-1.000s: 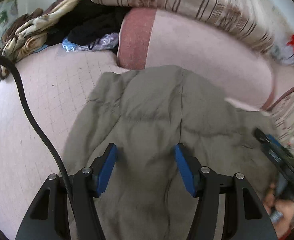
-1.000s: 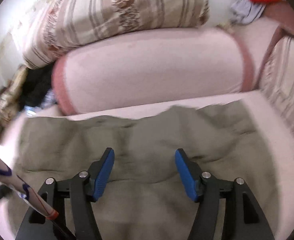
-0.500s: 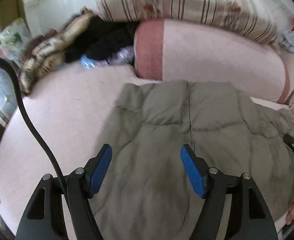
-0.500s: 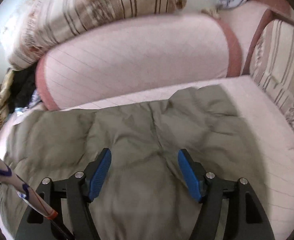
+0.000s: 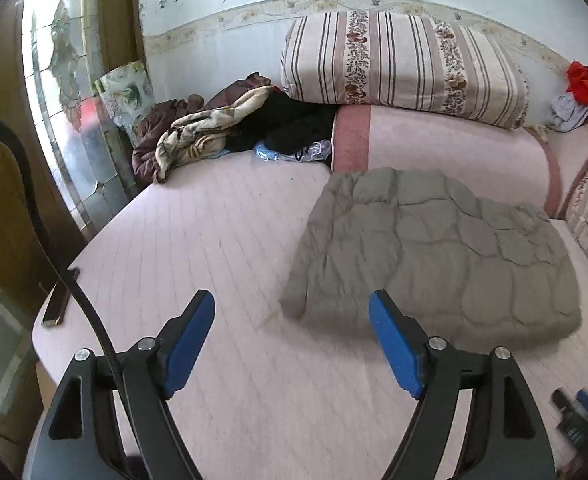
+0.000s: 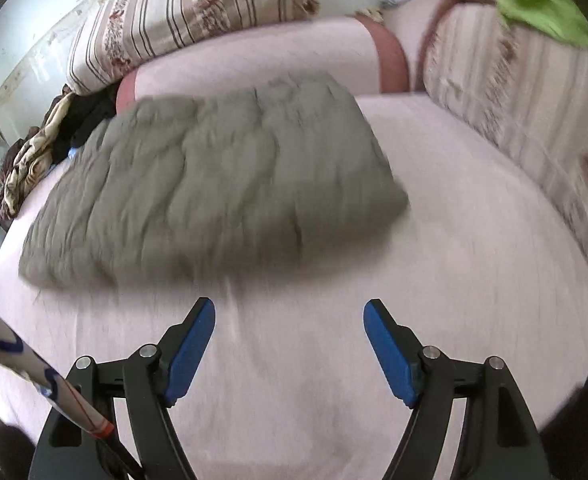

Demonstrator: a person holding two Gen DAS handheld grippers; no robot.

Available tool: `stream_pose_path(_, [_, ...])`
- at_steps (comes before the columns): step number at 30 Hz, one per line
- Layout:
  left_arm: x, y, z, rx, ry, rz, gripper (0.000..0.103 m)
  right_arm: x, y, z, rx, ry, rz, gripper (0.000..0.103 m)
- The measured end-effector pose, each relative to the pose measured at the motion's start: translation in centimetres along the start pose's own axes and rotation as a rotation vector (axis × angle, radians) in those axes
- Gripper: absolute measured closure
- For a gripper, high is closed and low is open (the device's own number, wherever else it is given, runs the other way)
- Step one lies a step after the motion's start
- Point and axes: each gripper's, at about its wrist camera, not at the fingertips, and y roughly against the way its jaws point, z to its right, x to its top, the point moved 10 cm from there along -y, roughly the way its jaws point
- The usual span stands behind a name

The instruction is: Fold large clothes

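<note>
A grey-green quilted jacket (image 5: 434, 248) lies folded into a flat rectangle on the pink bed sheet (image 5: 213, 240), its far edge against a pink bolster. It also shows in the right wrist view (image 6: 213, 184), blurred. My left gripper (image 5: 291, 320) is open and empty, held above the sheet just short of the jacket's near left corner. My right gripper (image 6: 289, 328) is open and empty, above bare sheet in front of the jacket's near edge.
A pink bolster (image 5: 446, 148) and a striped folded quilt (image 5: 398, 64) lie behind the jacket. A heap of clothes and blankets (image 5: 213, 128) sits at the back left. A phone (image 5: 59, 298) lies at the bed's left edge. A striped cushion (image 6: 534, 112) borders the right side.
Both grippers have pulled back and up from over the jacket, which now lies wholly in front of them. The right wrist view is still in motion.
</note>
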Motion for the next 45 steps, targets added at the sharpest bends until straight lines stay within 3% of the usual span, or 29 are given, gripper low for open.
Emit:
stream_pose_path(6, [-1.6,5.7,-0.2,0.012,0.020,0.092,0.017,-4.8,2.1,-0.5,0.031,-0.042,-0.046,0.022])
stream_pose_path(9, [-1.8,7.6,-0.1,0.013,0.009,0.116,0.016,-5.4,3.3,-0.6,0.011,-0.019,-0.032,0.023])
stream_pose_path(12, [-2.1,9.1,-0.1,-0.004,0.013,0.132,0.007,-5.2,4.8,-0.7,-0.007,0.004,0.007,0.022])
stream_pose_path(17, [-3.2,10.2,0.0,-0.057,0.019,0.107,0.007,-4.8,6.5,-1.0,-0.028,0.025,0.043,0.021])
stream_pose_path(23, [-5.7,9.4,0.9,-0.072,-0.021,0.014,0.007,-4.8,7.5,-2.0,-0.030,0.062,0.056,0.020])
stream_pose_path(29, [-6.1,9.3,1.5,-0.060,-0.055,0.032,0.007,-5.2,7.2,-2.4,-0.056,0.084,0.047,0.019])
stream_pose_path(35, [-5.6,10.7,1.4,-0.048,-0.059,0.114,0.007,-5.2,7.3,-2.7,-0.053,0.087,0.052,0.019])
stream_pose_path(40, [-5.1,11.7,1.6,-0.114,-0.021,0.156,0.005,-5.0,7.4,-3.0,-0.065,0.106,0.057,0.019])
stream_pose_path(45, [-4.6,13.0,1.9,-0.118,-0.043,0.236,0.003,-4.6,8.0,-3.1,-0.077,0.118,0.085,0.019])
